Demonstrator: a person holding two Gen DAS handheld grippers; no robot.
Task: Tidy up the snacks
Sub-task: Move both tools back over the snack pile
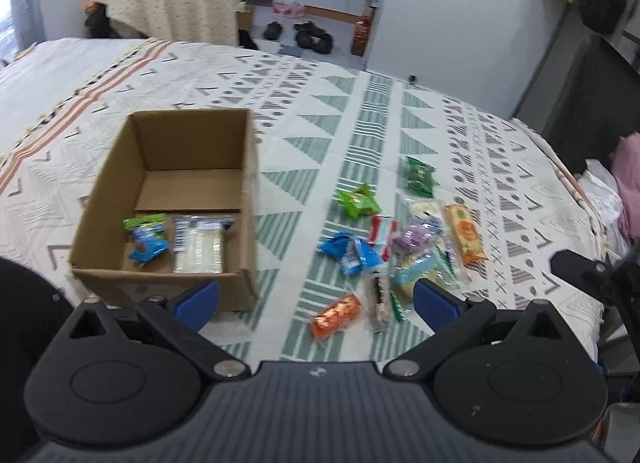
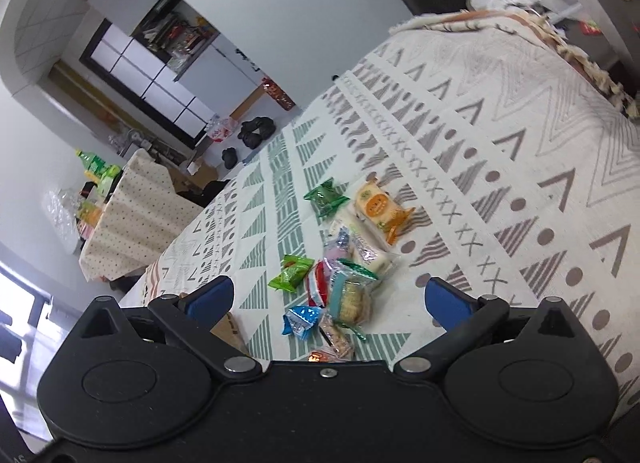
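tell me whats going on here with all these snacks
A person is sorting snacks on a patterned bedspread into a cardboard box. Two packets already lie inside: a blue-green one and a clear pack. The rest sit in a loose pile beside it. Both the left hand-held gripper and right hand-held gripper are open, holding nothing.

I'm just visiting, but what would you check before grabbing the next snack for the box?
1. Left gripper open and empty: ok.
2. Right gripper open and empty: ok.
3. Cardboard box has room beside its two packets: ok.
4. Loose snacks within view, such as the orange packet: ok.
5. Packets in the pile overlap, so a clean single pick: not ok.
6. Box steady on the cloth: cannot tell.
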